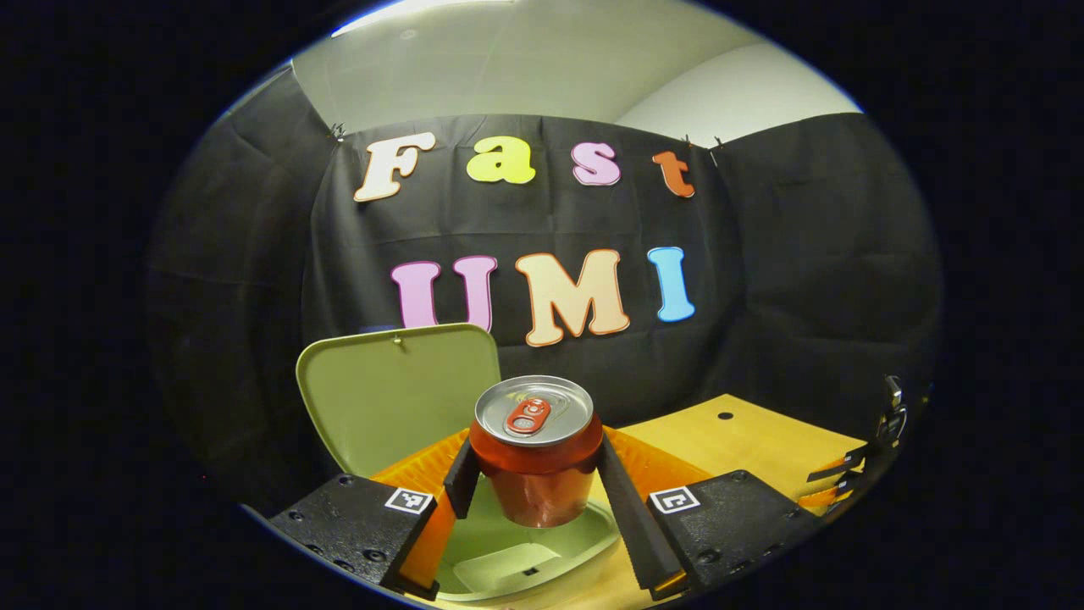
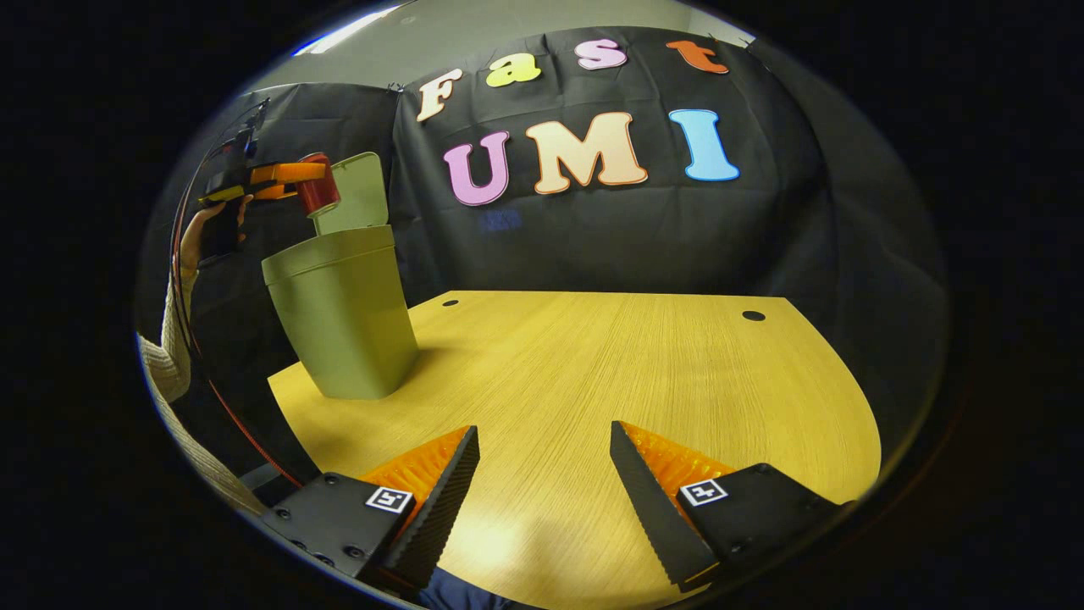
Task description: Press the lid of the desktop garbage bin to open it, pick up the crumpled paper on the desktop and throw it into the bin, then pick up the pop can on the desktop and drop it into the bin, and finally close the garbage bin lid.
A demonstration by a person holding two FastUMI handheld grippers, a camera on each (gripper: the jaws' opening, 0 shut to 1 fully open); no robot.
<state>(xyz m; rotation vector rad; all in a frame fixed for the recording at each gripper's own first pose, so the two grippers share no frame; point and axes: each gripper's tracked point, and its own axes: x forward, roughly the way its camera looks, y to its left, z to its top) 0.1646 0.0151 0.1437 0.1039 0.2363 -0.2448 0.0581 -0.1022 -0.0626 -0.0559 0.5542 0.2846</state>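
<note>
While the left gripper (image 1: 536, 483) is pinching the pop can (image 1: 536, 449) upright w/ both fingers pressing its sides, it's hanging right over the open garbage bin (image 2: 340, 322), lid (image 1: 398, 394) tilting up behind. Right gripper (image 2: 544, 483) is hovering low over the wooden desktop (image 2: 610, 373), fingers spread, gripping nothing, well apart from the bin.

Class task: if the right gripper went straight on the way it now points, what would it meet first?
Probably the bare wooden table: the open right gripper tilts down toward it, with nothing between. The bin stands off to one side. Depth is uncertain.
</note>
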